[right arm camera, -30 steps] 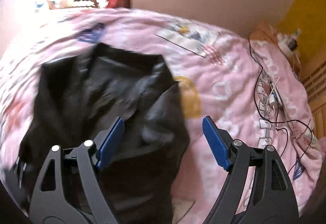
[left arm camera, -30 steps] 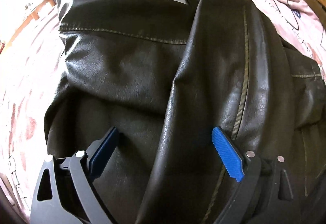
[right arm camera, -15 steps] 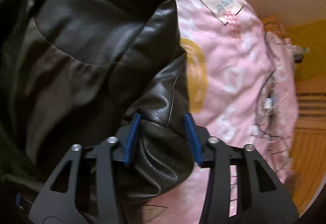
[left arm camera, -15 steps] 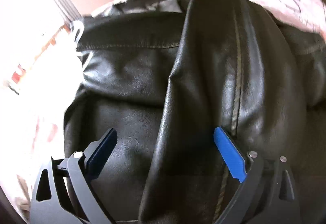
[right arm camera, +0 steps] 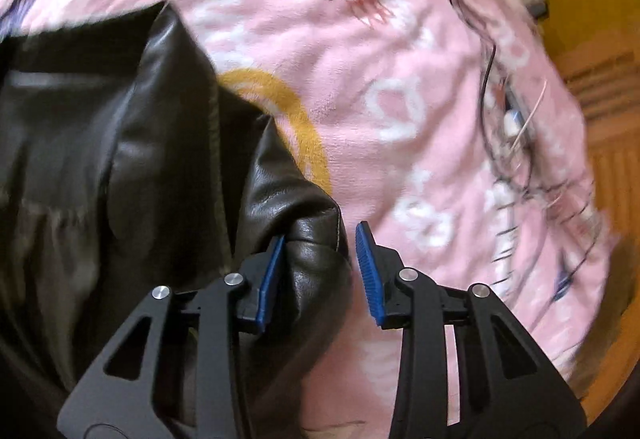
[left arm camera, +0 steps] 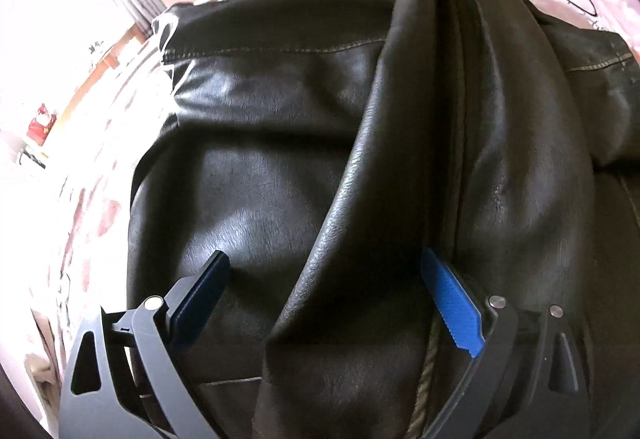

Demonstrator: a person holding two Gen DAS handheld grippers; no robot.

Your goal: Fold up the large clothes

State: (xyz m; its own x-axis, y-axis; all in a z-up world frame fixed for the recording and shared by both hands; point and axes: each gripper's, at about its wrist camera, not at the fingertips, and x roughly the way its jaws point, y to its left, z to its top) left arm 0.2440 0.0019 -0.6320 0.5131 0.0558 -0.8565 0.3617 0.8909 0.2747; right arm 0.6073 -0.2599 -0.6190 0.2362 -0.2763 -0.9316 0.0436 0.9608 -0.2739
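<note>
Jacket (left arm camera: 280,167) leather, black and glossy, lies spread across the pink blanket (right arm camera: 400,87), and every other thing is placed from it. One sleeve (left arm camera: 400,159) runs lengthwise over the jacket's middle, raised into a ridge, seemingly because its far end is pinched and lifted so it can be laid inward for a fold. The right gripper (right arm camera: 320,267) sits at the jacket's edge with its jaws closing around that sleeve end (right arm camera: 312,251); one pad touches the leather, the other stands just clear of it. The left gripper (left arm camera: 324,299) hangs over the sleeve's near end, jaws wide apart and holding nothing. Beyond the jacket, a tangle of cables (right arm camera: 516,143) lies on the blanket, well apart. Nothing blocks the fold, though the stiff sleeve may spring back.
</note>
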